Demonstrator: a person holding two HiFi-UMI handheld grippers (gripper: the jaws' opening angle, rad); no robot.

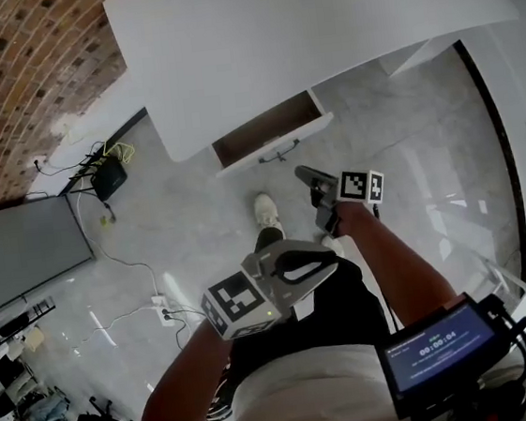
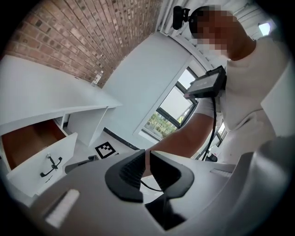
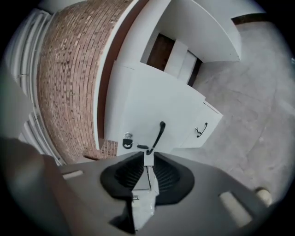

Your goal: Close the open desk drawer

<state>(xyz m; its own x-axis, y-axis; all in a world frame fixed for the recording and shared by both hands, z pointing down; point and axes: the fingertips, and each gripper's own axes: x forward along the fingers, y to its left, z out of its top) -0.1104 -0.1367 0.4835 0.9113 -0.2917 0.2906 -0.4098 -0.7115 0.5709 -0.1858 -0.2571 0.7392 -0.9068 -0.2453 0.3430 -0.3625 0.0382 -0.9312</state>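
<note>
**Approach to the open drawer.** My right gripper (image 1: 302, 174), jaws pressed together on nothing, points at the open white desk drawer with a brown wooden interior (image 1: 292, 135). The drawer lies just ahead of the jaw tips and apart from them. It stands pulled out from under the broad white desk (image 1: 317, 19), with its dark bar handle (image 1: 271, 154) facing me. I judge the closed jaws are meant as a blunt pusher, since a push on the front panel needs no grasp.

In the right gripper view, a dark handle on a white front (image 3: 159, 133) lies directly beyond the jaws. A second handled front (image 3: 201, 130) lies farther off to one side. I cannot tell which of the two belongs to the open drawer.

My left gripper (image 1: 321, 264) hangs back near my body, well behind the right one. Its jaws are drawn almost together and it holds nothing. It is turned so that the drawer (image 2: 27, 170) lies off to one side of it, which keeps it clear of the push.

The drawer is not yet closed, and no contact is visible. The likely fault is an off-centre push that skews the drawer.
</note>
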